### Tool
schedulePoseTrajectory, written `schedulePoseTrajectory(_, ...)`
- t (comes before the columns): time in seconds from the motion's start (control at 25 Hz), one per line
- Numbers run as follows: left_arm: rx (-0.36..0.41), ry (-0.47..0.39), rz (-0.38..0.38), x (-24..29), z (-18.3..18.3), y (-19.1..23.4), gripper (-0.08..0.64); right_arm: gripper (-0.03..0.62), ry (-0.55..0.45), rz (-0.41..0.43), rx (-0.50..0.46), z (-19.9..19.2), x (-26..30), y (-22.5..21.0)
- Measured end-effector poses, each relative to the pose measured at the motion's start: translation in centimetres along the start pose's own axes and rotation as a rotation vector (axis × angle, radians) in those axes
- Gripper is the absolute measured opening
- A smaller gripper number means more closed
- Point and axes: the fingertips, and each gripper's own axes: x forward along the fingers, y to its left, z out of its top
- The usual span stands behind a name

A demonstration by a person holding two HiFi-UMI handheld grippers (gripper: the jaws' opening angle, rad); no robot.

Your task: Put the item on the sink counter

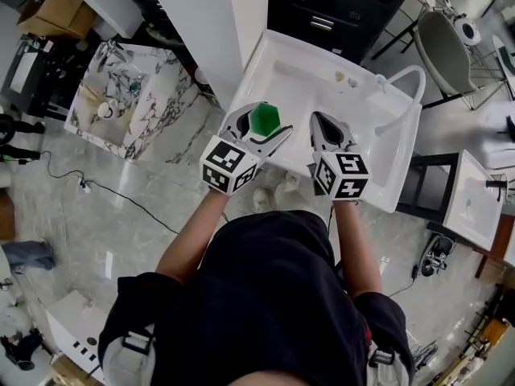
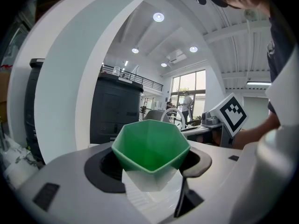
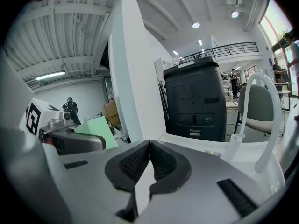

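Left gripper clamps a green faceted plastic cup — empty — over the white sink counter's near edge; right gripper closed, holding nothing.

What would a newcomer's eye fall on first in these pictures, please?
The bright green faceted cup stands out first, clamped in the left gripper over the near edge of the white sink. Beside it, the right gripper is shut with nothing between its jaws.

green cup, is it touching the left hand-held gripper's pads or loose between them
Touching. The left gripper view shows the green cup wedged between the left hand-held gripper and its dark pads, with both sides pressed against them.
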Motion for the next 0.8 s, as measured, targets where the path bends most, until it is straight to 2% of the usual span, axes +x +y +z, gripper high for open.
schedulePoseTrajectory(0.36,0.008,0.016,0.008,2.0,0.2,0.6,0.316,0.034,-0.019,0.004,0.008,0.9,1.4,-2.1)
schedulePoseTrajectory(0.8,0.002,0.031,-0.002,7.4,1.5,2.7,0.316,0.034,-0.002,-0.004,0.027,2.4,4.4,-6.5)
